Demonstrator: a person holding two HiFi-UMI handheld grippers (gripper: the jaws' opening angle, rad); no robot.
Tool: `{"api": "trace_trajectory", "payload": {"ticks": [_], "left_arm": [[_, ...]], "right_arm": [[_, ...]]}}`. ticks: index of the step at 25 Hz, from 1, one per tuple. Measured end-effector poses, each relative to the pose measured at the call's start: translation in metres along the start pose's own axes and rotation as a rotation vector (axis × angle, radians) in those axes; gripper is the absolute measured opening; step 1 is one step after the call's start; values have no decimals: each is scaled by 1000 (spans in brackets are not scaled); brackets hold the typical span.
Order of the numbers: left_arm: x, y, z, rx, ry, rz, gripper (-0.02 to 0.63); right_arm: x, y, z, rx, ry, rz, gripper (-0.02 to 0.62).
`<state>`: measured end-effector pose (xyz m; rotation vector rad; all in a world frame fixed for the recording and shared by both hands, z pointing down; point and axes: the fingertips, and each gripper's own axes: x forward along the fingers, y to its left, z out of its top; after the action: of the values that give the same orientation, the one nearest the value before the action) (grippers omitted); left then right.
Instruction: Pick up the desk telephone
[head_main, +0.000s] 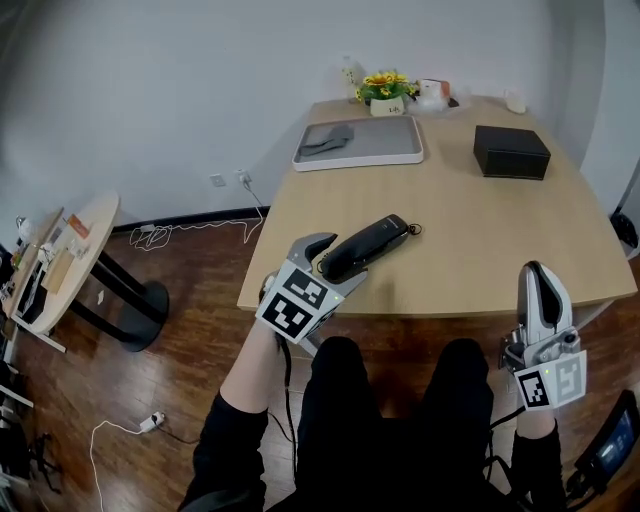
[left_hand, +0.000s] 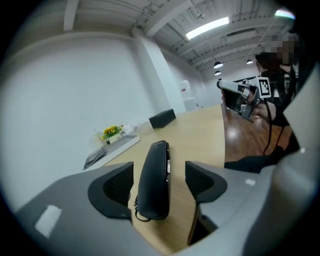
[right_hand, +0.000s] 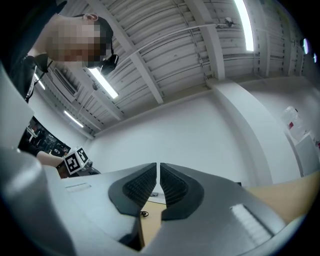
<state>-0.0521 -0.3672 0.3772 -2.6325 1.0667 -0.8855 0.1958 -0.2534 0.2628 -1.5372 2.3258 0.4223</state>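
One tray at the surface's far side held a grey cloth. The phone lay near the front edge, between the wide-apart jaws of the left hand-held gripper, not gripped. The right hand-held gripper was closed on nothing.

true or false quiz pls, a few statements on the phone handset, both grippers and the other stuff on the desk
1. The left gripper has its jaws apart with the handset between them, gaps on both sides. True.
2. The right gripper holds the black box. False: its jaws are together on nothing, off the desk's front edge; the box sits at the far right of the desk.
3. The handset lies on the floor. False: it lies on the desk, near the front edge.
4. A grey tray lies at the far side of the desk. True.
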Motion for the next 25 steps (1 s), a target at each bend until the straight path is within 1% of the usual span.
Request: {"api": "trace_trajectory", "payload": {"ticks": [2, 5, 8, 11, 13, 16, 19, 21, 23, 25], "left_arm": [[21, 4, -7, 5, 98, -78, 313], [39, 10, -15, 34, 193, -128, 311], [47, 5, -21, 44, 247, -191, 302], [54, -2, -32, 62, 323, -256, 296], [58, -4, -38, 41, 356, -305, 287], [60, -7, -40, -4, 363, -354, 278], [61, -7, -38, -14, 342, -352, 276], [62, -5, -37, -28, 318, -327, 271], [64, -3, -38, -45, 308, -270, 268], [63, -1, -38, -28, 296, -197, 267]], "right_arm": [[6, -5, -5, 3, 3, -6, 23], [11, -6, -10, 4, 14, -10, 18], [11, -6, -16, 11, 31, -15, 14], [11, -6, -21, 17, 42, -18, 14], [11, -6, -25, 20, 45, -17, 12], [10, -7, -30, 26, 52, -16, 8], [10, -6, -36, 39, 58, -11, 6], [11, -2, -39, 42, 61, -3, 3], [11, 0, -40, 40, 59, 7, 2], [12, 2, -37, 38, 51, 14, 2]]}}
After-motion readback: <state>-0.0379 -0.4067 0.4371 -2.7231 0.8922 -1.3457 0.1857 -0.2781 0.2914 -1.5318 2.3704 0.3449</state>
